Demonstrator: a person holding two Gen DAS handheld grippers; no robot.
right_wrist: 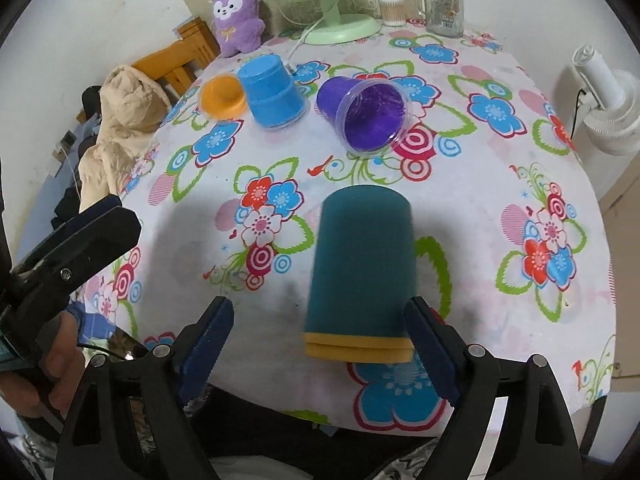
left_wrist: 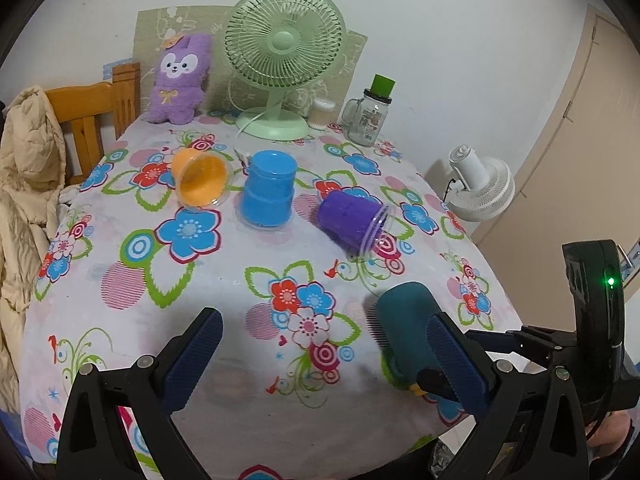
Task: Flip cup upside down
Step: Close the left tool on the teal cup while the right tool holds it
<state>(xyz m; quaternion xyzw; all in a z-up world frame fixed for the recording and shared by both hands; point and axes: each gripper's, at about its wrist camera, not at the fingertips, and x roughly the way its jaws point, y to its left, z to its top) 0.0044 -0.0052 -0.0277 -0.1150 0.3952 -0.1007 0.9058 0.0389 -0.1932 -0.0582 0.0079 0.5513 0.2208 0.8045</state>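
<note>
- Left wrist: left gripper (left_wrist: pixel 320 354) fingers wide apart, gripping nothing; teal cup (left_wrist: pixel 404 328) at 4 o'clock, blurry, by the right finger.
- Right wrist: right gripper (right_wrist: pixel 320 342) spread too, cup (right_wrist: pixel 362 276) between fingers, touching the right one; orange (right_wrist: pixel 222 96), blue (right_wrist: pixel 272 92), purple (right_wrist: pixel 366 112) cups around 12 o'clock.

Left gripper (left_wrist: pixel 324 350) fingers spread; right gripper (right_wrist: pixel 320 340) fingers spread, both low.

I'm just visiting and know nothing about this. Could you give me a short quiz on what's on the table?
1. True or false: the blue cup stands mouth down.
2. Which cups lie on their sides? A) orange cup and purple cup B) blue only C) none
3. What color is the band at the rim of the teal cup?

Key: 1 true. 2 A. 3 yellow; that cup sits between the open jaws of the right gripper.
</note>
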